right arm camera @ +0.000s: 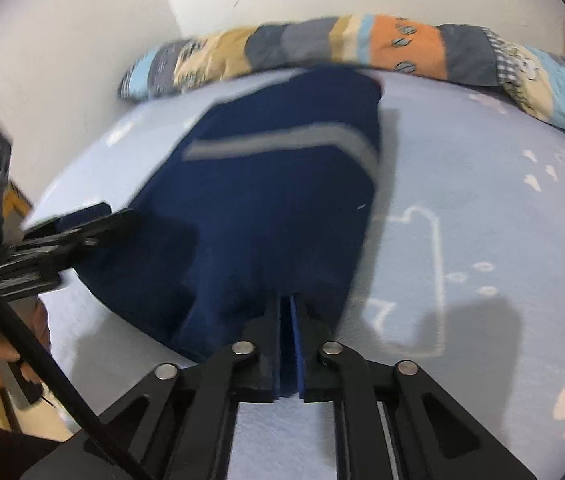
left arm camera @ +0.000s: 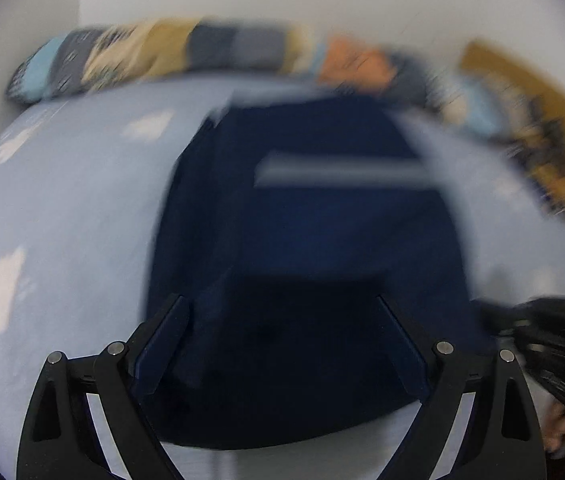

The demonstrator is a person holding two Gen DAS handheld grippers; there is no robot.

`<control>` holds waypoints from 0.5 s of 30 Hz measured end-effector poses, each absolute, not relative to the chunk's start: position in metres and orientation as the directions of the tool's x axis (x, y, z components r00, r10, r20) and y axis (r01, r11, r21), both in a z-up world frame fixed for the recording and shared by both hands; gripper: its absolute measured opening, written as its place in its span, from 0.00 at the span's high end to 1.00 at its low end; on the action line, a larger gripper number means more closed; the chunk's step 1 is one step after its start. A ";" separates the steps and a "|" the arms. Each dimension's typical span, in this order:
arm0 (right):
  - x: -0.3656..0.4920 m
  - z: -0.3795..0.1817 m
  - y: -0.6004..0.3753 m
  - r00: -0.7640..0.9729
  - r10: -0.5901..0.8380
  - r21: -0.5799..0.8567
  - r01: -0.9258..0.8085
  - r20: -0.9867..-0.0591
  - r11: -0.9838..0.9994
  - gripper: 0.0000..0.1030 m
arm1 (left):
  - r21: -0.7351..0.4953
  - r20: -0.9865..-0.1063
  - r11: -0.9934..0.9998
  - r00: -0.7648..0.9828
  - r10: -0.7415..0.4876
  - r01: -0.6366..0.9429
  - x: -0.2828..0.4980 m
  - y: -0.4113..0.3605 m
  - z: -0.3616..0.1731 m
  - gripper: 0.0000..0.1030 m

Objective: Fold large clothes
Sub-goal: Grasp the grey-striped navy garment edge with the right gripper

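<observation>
My right gripper (right arm camera: 287, 304) is clamped on the navy garment's (right arm camera: 266, 208) near edge; my left gripper (left arm camera: 282, 320) gapes above it.

Both wrist cameras look steeply down from close above the near edge of the navy garment (left arm camera: 306, 240), toward the far patchwork bolster (right arm camera: 402, 44) and wall; the left view sits left of the right, and both share garment, blue sheet (right arm camera: 482, 220) and bolster
</observation>
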State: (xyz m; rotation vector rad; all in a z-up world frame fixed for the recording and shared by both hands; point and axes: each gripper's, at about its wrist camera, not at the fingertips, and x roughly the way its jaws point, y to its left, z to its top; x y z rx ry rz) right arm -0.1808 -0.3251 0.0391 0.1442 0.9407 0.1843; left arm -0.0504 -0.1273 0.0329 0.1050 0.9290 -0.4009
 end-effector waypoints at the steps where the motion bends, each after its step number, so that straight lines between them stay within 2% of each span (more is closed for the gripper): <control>1: -0.177 0.029 -0.315 0.556 0.169 0.126 -0.116 -0.814 0.985 0.93 | -0.034 -0.829 0.944 0.519 -0.210 0.327 -0.044 -0.120 0.020 0.09; 4: -0.168 0.018 -0.311 0.534 0.151 0.089 -0.140 -0.832 0.986 0.93 | -0.159 -0.840 0.954 0.472 -0.266 0.255 -0.033 -0.094 0.011 0.09; 7: -0.153 0.032 -0.324 0.466 0.213 0.161 -0.149 -0.859 0.976 0.94 | -0.172 -0.803 0.959 0.532 -0.270 0.227 -0.036 -0.084 0.026 0.09; 10: -0.134 0.070 -0.357 0.548 0.271 0.259 -0.101 -0.792 0.961 0.94 | -0.213 -0.738 0.942 0.590 -0.328 0.258 -0.042 -0.086 0.045 0.09; 15: -0.057 0.096 -0.383 0.624 0.169 0.187 -0.036 -0.763 0.982 0.92 | -0.220 -0.693 0.910 0.600 -0.400 0.352 -0.046 -0.116 0.051 0.09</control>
